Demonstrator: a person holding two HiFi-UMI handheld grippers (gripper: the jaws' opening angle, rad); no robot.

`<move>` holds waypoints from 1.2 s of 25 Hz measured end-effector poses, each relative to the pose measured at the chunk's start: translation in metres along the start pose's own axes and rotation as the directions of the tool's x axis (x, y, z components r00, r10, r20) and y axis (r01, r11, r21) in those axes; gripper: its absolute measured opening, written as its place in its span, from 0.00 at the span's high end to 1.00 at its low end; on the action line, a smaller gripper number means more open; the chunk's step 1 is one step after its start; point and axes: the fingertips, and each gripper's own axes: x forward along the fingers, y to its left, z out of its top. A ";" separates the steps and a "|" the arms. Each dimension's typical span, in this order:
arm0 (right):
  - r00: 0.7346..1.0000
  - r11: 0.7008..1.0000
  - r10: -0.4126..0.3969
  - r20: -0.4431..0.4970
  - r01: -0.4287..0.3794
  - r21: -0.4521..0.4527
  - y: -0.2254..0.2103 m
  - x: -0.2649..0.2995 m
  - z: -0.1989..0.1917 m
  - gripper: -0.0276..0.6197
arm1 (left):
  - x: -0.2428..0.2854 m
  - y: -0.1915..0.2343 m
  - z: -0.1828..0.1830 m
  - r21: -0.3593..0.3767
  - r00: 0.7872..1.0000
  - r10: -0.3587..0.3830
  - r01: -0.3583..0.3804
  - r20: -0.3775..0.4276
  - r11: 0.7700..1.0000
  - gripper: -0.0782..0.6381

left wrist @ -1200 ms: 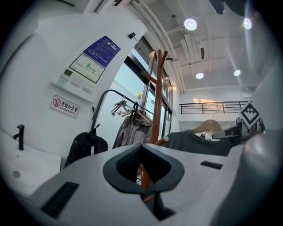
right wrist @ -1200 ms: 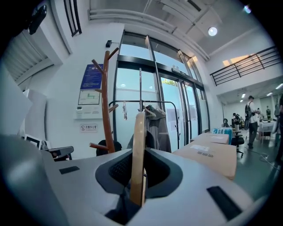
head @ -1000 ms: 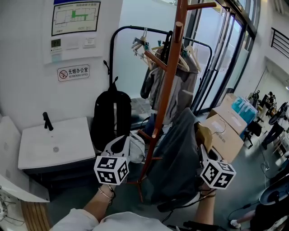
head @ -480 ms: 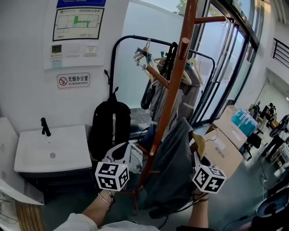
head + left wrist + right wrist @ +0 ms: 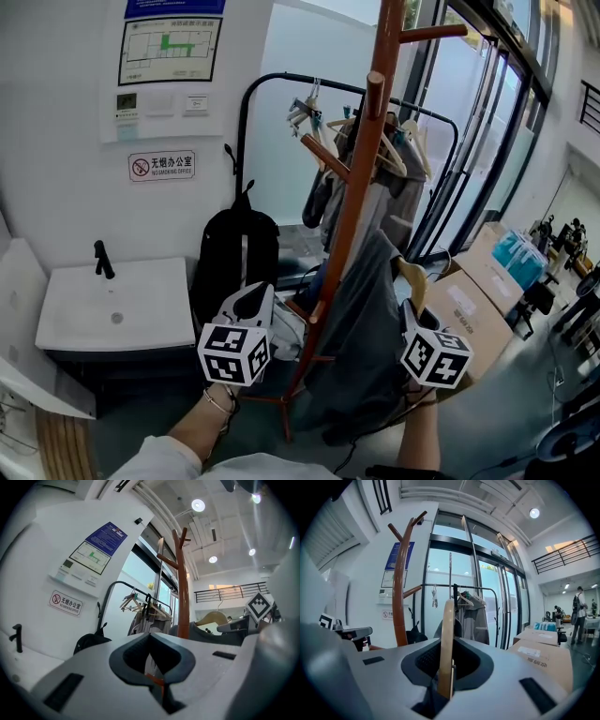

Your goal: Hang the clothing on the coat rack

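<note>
Clamping hanger [image 5: 448,616] — right hand-held gripper [image 5: 446,645], garment [image 5: 361,347] beside coat rack [image 5: 362,187]

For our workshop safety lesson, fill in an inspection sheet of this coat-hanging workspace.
Surface: grey floor, with the rack standing on it.
Job's things: tall brown wooden coat rack, upright; dark grey garment on a light wooden hanger, beside the rack and not yet on a peg.
Clutter: black backpack; brown cardboard boxes; white sink.
Grippers: right claw shut on the hanger; left claw shut, empty.
Cables: nothing seen.
Surroundings: black metal clothes rail with coats; glass doors; no-smoking sign.
</note>
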 end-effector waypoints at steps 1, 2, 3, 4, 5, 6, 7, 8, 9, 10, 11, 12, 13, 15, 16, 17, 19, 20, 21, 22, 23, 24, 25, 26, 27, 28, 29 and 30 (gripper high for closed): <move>1.000 1.000 0.004 0.003 -0.004 -0.002 0.001 0.001 0.003 0.85 | 0.002 -0.002 0.001 0.001 1.000 -0.005 0.005 0.000 1.000 0.88; 1.000 1.000 0.007 0.005 -0.007 -0.005 0.001 0.002 0.005 0.85 | 0.003 -0.004 0.003 0.002 1.000 -0.010 0.010 0.001 1.000 0.88; 1.000 1.000 0.009 0.009 -0.009 -0.008 0.001 0.002 0.008 0.85 | 0.004 -0.006 0.005 0.003 1.000 -0.014 0.014 0.003 1.000 0.88; 1.000 1.000 0.011 0.012 -0.011 -0.010 0.001 0.003 0.011 0.85 | 0.006 -0.007 0.007 0.003 1.000 -0.017 0.017 0.005 1.000 0.88; 1.000 1.000 0.013 0.016 -0.013 -0.011 0.001 0.003 0.013 0.85 | 0.007 -0.008 0.010 0.002 1.000 -0.018 0.018 0.008 1.000 0.88; 1.000 1.000 0.015 0.020 -0.015 -0.013 0.001 0.003 0.016 0.85 | 0.008 -0.008 0.013 0.002 1.000 -0.018 0.018 0.010 1.000 0.88; 1.000 1.000 0.017 0.025 -0.017 -0.015 0.002 0.004 0.019 0.85 | 0.009 -0.008 0.016 0.001 1.000 -0.017 0.017 0.012 1.000 0.88; 0.999 1.000 0.020 0.029 -0.019 -0.019 0.002 0.004 0.022 0.85 | 0.010 -0.008 0.019 0.002 1.000 -0.015 0.015 0.014 1.000 0.88; 0.999 1.000 0.023 0.032 -0.022 -0.022 0.002 0.004 0.025 0.85 | 0.011 -0.007 0.022 0.003 1.000 -0.013 0.013 0.016 1.000 0.88; 0.999 0.999 0.026 0.036 -0.025 -0.026 0.003 0.004 0.028 0.85 | 0.011 -0.007 0.024 0.006 1.000 -0.011 0.011 0.018 1.000 0.88; 0.999 0.999 0.030 0.040 -0.029 -0.029 0.004 0.005 0.031 0.85 | 0.012 -0.007 0.027 0.009 1.000 -0.009 0.008 0.019 1.000 0.88; 0.999 0.999 0.033 0.043 -0.032 -0.033 0.005 0.005 0.035 0.85 | 0.013 -0.006 0.029 0.011 1.000 -0.006 0.006 0.021 1.000 0.88; 0.998 0.999 0.037 0.045 -0.035 -0.037 0.006 0.006 0.039 0.85 | 0.013 -0.006 0.032 0.014 1.000 -0.004 0.004 0.023 1.000 0.88; 0.998 0.998 0.044 0.049 -0.042 -0.049 0.008 0.007 0.046 0.85 | 0.015 -0.006 0.037 0.020 1.000 -0.001 0.000 0.028 1.000 0.88; 0.998 0.997 0.049 0.051 -0.046 -0.055 0.010 0.008 0.049 0.85 | 0.015 -0.007 0.040 0.023 1.000 0.001 -0.002 0.030 1.000 0.88; 0.997 0.997 0.054 0.053 -0.051 -0.059 0.012 0.008 0.051 0.85 | 0.015 -0.007 0.042 0.026 0.999 0.002 -0.003 0.032 1.000 0.88; 0.997 0.996 0.062 0.055 -0.058 -0.064 0.015 0.009 0.057 0.85 | 0.016 -0.008 0.047 0.033 0.999 0.004 -0.005 0.037 0.999 0.88; 0.996 0.996 0.065 0.057 -0.061 -0.066 0.017 0.010 0.060 0.85 | 0.016 -0.008 0.051 0.037 0.999 0.004 -0.005 0.041 0.999 0.88; 0.996 0.996 0.067 0.058 -0.063 -0.069 0.018 0.010 0.063 0.85 | 0.017 -0.009 0.054 0.041 0.999 0.003 -0.005 0.045 0.999 0.88; 0.996 0.995 0.069 0.061 -0.065 -0.073 0.019 0.010 0.067 0.85 | 0.017 -0.009 0.058 0.046 0.999 0.002 -0.004 0.050 0.999 0.88; 0.995 0.995 0.071 0.064 -0.066 -0.077 0.021 0.010 0.071 0.85 | 0.017 -0.010 0.062 0.050 0.999 0.001 -0.004 0.055 0.999 0.88; 0.995 0.994 0.073 0.067 -0.067 -0.083 0.022 0.009 0.075 0.85 | 0.017 -0.011 0.065 0.055 0.998 0.001 -0.004 0.059 0.998 0.88; 0.995 0.994 0.074 0.071 -0.068 -0.091 0.024 0.009 0.080 0.85 | 0.018 -0.011 0.069 0.059 0.998 0.000 -0.003 0.062 0.998 0.88; 0.994 0.993 0.076 0.075 -0.068 -0.099 0.025 0.009 0.085 0.85 | 0.018 -0.011 0.072 0.063 0.998 -0.001 -0.003 0.066 0.998 0.88; 0.994 0.992 0.078 0.079 -0.069 -0.106 0.027 0.009 0.090 0.85 | 0.018 -0.012 0.075 0.068 0.998 -0.003 -0.002 0.069 0.998 0.88; 0.993 0.991 0.080 0.083 -0.070 -0.114 0.029 0.009 0.095 0.85 | 0.018 -0.012 0.078 0.072 0.997 -0.004 -0.001 0.072 0.997 0.88; 0.993 0.990 0.082 0.088 -0.071 -0.121 0.031 0.009 0.100 0.85 | 0.019 -0.013 0.081 0.077 0.997 -0.006 0.001 0.074 0.997 0.88; 0.992 0.989 0.083 0.093 -0.071 -0.127 0.033 0.008 0.106 0.85 | 0.019 -0.015 0.084 0.082 0.997 -0.009 0.002 0.077 0.997 0.88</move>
